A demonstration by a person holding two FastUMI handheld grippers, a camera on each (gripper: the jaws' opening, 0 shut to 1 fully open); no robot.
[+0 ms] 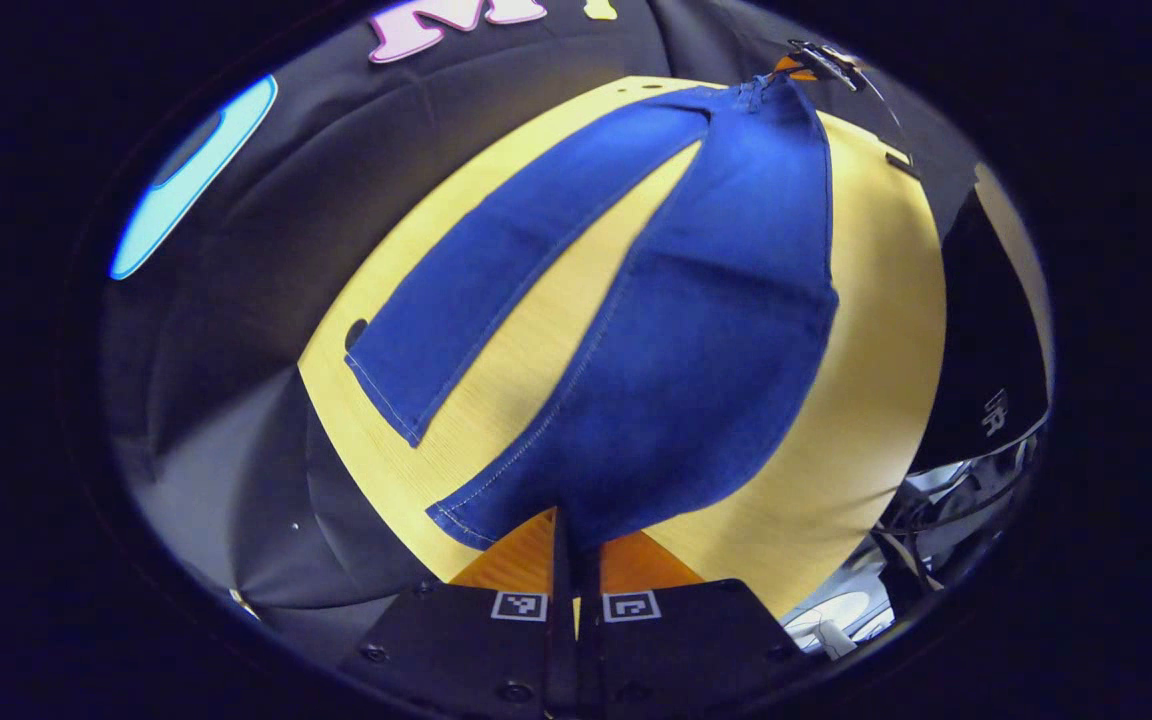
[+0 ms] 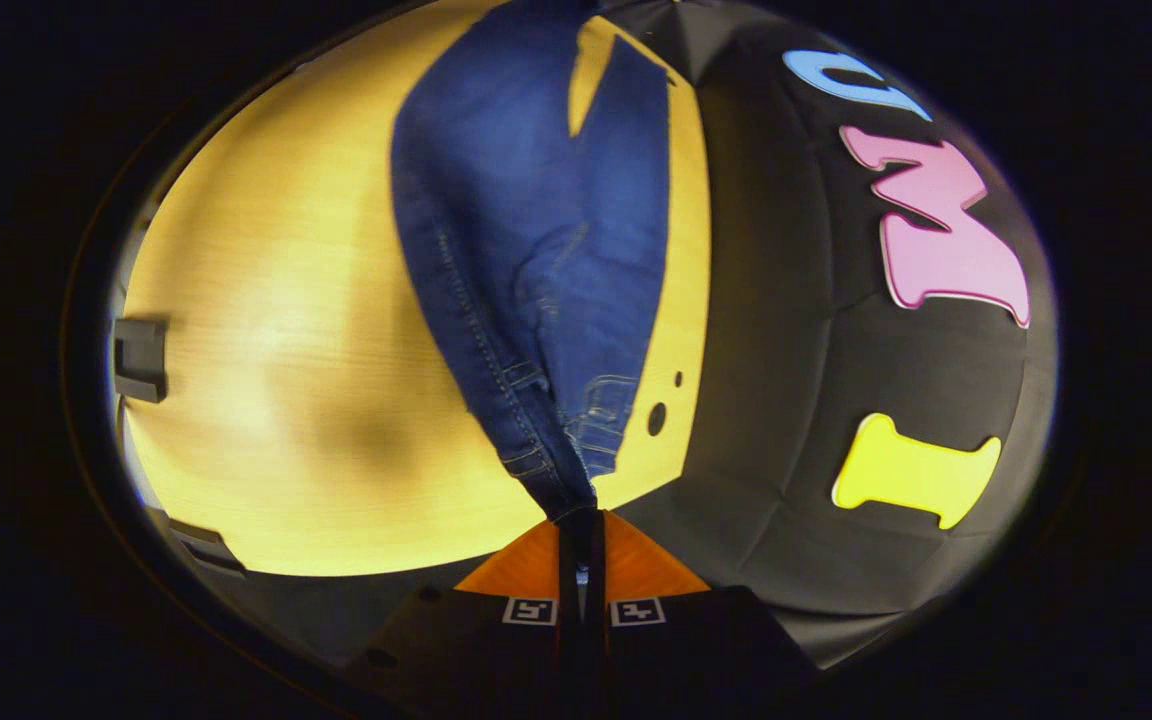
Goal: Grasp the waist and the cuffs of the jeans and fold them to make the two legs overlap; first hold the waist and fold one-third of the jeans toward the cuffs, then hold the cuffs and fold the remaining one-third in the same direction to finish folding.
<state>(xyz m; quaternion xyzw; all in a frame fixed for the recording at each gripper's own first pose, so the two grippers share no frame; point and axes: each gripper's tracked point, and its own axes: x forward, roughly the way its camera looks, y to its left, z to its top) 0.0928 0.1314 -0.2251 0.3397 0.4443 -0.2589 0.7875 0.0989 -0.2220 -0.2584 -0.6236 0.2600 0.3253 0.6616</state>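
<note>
Both grippers (image 1: 576,530) (image 2: 579,525) clamped on jeans (image 1: 676,330)

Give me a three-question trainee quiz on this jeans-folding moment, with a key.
1. True or false: the two legs of the jeans already overlap.
2. The right gripper is pinching: A) a cuff B) the waist C) nothing.
3. Fill in: the left gripper is closed on a ____.

Key: 1 false, bare table shows between the legs; 2 B; 3 cuff.
</note>
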